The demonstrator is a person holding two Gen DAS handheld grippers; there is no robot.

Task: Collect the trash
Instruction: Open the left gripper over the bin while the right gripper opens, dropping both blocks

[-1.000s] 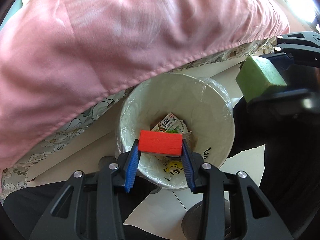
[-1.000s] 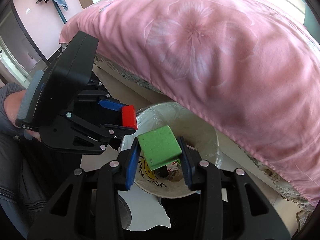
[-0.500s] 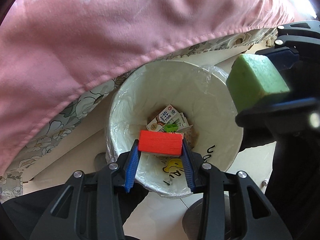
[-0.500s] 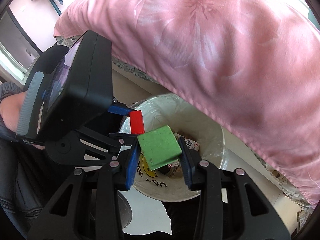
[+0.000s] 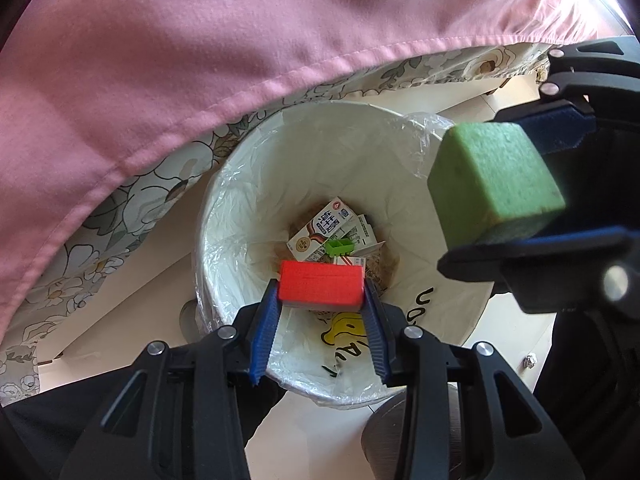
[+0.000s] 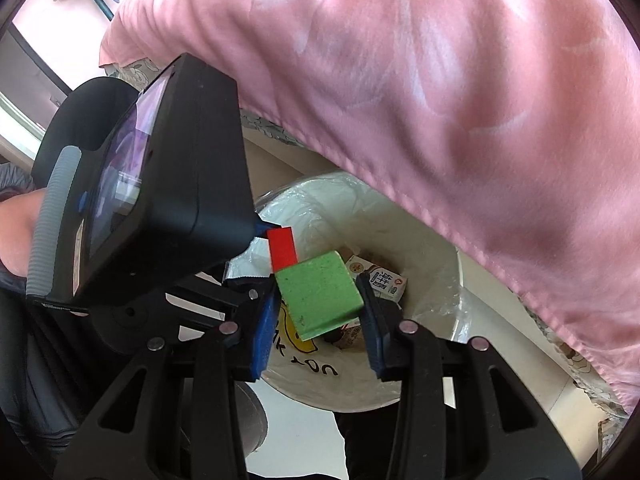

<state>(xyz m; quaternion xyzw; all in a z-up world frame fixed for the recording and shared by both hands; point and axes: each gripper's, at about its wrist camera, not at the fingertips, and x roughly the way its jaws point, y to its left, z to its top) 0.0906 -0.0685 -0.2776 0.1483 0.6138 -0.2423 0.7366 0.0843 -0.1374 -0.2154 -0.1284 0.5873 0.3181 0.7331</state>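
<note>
- Your left gripper (image 5: 322, 300) is clamped on the red block (image 5: 321, 287). Both blue pads press its short ends, and the block spans the gap between them, lying level.
- Your right gripper (image 6: 318, 308) is clamped on the green block (image 6: 318, 294). The pads grip its two sides; the block sits tilted, one corner toward the camera.
- Both grippers point steeply down over the bin (image 5: 248, 184). Each block hangs above the bin's mouth, clear of the contents.
- In the left view, the right gripper's green block (image 5: 494, 184) hangs over the bin's right rim. In the right view, the red block (image 6: 282, 247) shows just above and touching the outline of the green one; whether they actually touch cannot be told.
- The red block has fine ridged faces and sharp edges. The green block has a rough, speckled surface with slightly rounded corners.
- The bin is white and round, lined with a clear bag (image 5: 424, 128). A yellow cartoon print (image 5: 344, 332) with black lettering marks its near wall.
- Trash already lies at the bottom: a milk carton (image 5: 320, 232), a small green plastic piece (image 5: 340, 246) and some paper.
- A pink quilt (image 5: 200, 52) overhangs the bin's far side, with a floral sheet (image 5: 132, 200) below its hem.
</note>
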